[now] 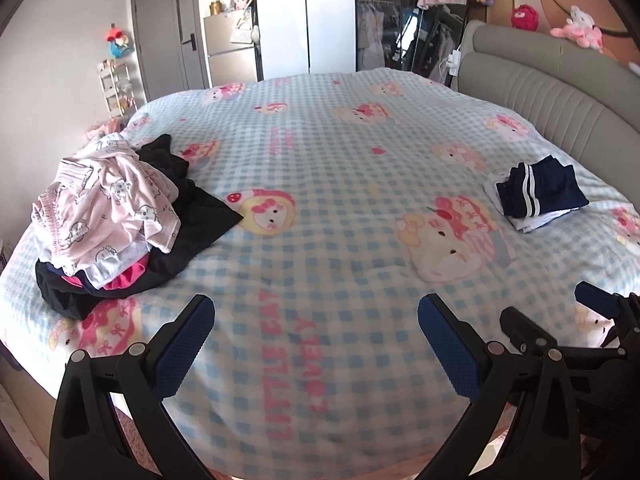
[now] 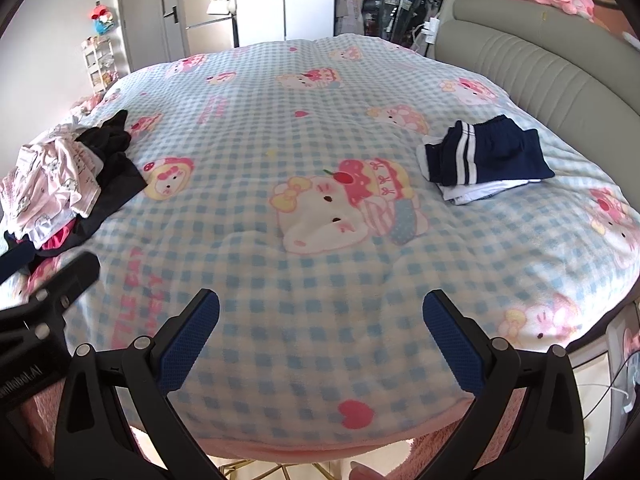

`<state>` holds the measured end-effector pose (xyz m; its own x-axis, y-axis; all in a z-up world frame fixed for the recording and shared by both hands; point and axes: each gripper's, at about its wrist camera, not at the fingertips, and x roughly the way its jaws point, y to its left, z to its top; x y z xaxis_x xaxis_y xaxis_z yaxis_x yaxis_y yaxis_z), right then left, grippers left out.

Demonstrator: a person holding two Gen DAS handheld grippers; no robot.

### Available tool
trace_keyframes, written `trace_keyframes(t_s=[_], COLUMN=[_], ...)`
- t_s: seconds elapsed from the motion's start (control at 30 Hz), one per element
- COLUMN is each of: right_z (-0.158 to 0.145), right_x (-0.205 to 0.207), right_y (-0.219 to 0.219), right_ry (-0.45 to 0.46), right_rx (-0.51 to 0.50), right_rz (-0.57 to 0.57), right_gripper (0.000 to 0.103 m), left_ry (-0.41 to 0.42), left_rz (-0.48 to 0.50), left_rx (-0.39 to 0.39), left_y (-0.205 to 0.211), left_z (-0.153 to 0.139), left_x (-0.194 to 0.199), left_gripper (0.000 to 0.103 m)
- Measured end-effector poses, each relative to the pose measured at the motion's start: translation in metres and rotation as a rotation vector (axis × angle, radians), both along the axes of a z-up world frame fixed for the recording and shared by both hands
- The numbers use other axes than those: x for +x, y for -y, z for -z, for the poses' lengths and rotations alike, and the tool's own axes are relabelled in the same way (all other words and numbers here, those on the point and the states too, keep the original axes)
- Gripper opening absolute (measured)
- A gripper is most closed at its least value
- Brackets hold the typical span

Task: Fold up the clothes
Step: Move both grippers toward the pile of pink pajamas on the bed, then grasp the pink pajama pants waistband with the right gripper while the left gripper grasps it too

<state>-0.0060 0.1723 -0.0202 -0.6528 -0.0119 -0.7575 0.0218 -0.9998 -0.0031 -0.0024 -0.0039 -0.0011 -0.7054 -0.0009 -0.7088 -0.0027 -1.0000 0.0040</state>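
Blue-and-white checked fleece blanket with pink cartoon cats (image 1: 320, 184) covers the whole bed, which is backed along its right edge by a grey padded headboard (image 1: 552, 80). Beyond the far edge stand a grey door (image 1: 168, 32), a small silver fridge (image 1: 230, 54) and an open wardrobe with hanging clothes (image 1: 384, 24); that wardrobe is the only container in view, and its contents are too small to tell apart.

Near the bed's left edge lies an unfolded heap of clothes (image 1: 120, 216): pale pink printed garments on top, black fabric and a bright pink piece underneath. Near the right edge, close to the headboard, sits a folded stack (image 2: 486, 160), a navy garment with white stripes lying on white ones.

Both tools hover over the bed's near edge, well apart from either pile. The left gripper (image 1: 316, 344) has its blue-padded fingers spread wide and holds nothing. The right gripper (image 2: 320, 340) is likewise spread wide and empty, just beside the left one.
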Motion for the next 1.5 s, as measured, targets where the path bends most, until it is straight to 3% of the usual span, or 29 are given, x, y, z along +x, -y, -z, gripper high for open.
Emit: trace_keyframes(t_s=[0.2, 0.27, 0.43, 0.63, 0.77, 0.83, 0.93, 1.17, 1.3, 1.5], right_z=[-0.003, -0.005, -0.007, -0.019, -0.028, -0.032, -0.028, -0.012, 0.001, 0.01], right_x=[-0.001, -0.004, -0.028, -0.06, -0.082, -0.093, -0.102, -0.123, -0.141, -0.155], right_y=[0.025, 0.028, 0.062, 0.153, 0.215, 0.246, 0.295, 0.382, 0.4, 0.417], right_ry=[-0.001, -0.001, 0.009, 0.009, 0.008, 0.008, 0.027, 0.055, 0.095, 0.146], right_rx=[0.058, 0.043, 0.008, -0.022, -0.041, -0.051, -0.055, -0.079, -0.11, -0.202], right_rz=[-0.08, -0.118, -0.247, -0.435, -0.561, -0.624, -0.688, -0.76, -0.739, -0.763], right_gripper=[0.103, 0.103, 0.103, 0.103, 0.096, 0.095, 0.083, 0.083, 0.089, 0.089], left_ry=[-0.01, -0.02, -0.045, -0.059, -0.031, -0.019, -0.019, -0.043, -0.042, -0.14], left_rz=[0.044, 0.022, -0.07, -0.264, -0.413, -0.468, -0.531, -0.572, -0.529, -0.551], left_rx=[0.09, 0.077, 0.093, 0.092, 0.104, 0.119, 0.176, 0.224, 0.36, 0.356], left_y=[0.009, 0.015, 0.069, 0.157, 0.223, 0.251, 0.293, 0.35, 0.378, 0.391], left_z=[0.003, 0.002, -0.01, -0.018, -0.005, 0.002, 0.01, 0.018, 0.032, 0.027], left_x=[-0.005, -0.004, -0.005, -0.004, -0.004, -0.002, -0.003, -0.024, -0.03, -0.024], left_gripper=[0.103, 0.103, 0.103, 0.101, 0.07, 0.069, 0.069, 0.068, 0.068, 0.065])
